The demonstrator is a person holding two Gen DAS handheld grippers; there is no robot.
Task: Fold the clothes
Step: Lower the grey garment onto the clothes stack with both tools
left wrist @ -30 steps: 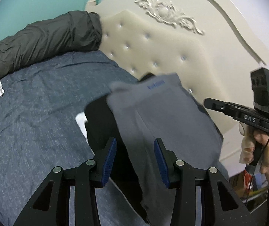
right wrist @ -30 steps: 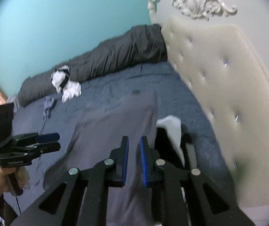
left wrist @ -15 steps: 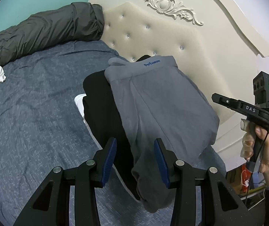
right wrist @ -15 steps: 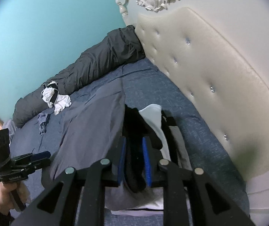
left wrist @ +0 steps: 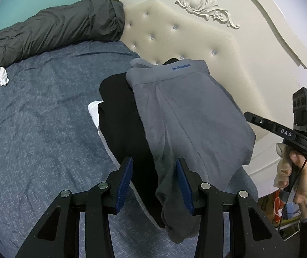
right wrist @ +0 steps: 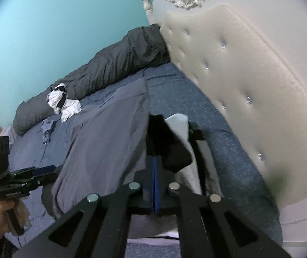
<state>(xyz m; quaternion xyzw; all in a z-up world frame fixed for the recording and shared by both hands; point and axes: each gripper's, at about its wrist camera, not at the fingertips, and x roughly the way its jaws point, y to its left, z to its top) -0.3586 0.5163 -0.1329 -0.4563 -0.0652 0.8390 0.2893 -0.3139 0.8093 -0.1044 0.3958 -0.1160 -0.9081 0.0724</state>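
Note:
A folded grey garment (left wrist: 185, 111) with a blue logo at its waistband lies on top of a black garment (left wrist: 121, 118) and a white one (left wrist: 93, 107), stacked on the bed by the headboard. My left gripper (left wrist: 154, 185) is open just in front of the stack's near end, its blue pads either side of the grey fabric's drooping corner without touching it. My right gripper (right wrist: 153, 180) is shut, pads together with nothing visible between them, above the stack's right side. From the left wrist view, the right gripper (left wrist: 248, 115) hovers at the grey garment's right edge.
A rolled dark grey duvet (left wrist: 56, 32) runs along the far wall. Crumpled white-and-black clothes (right wrist: 63, 103) and a small blue item (right wrist: 47, 129) lie on the blue sheet (left wrist: 35, 129). The tufted cream headboard (left wrist: 196, 34) rises behind the stack. The bed edge lies to its right.
The grey garment has settled flat on the black one. My right gripper's pads went from a small gap to shut. Both grippers drew back slightly; the left stayed open.

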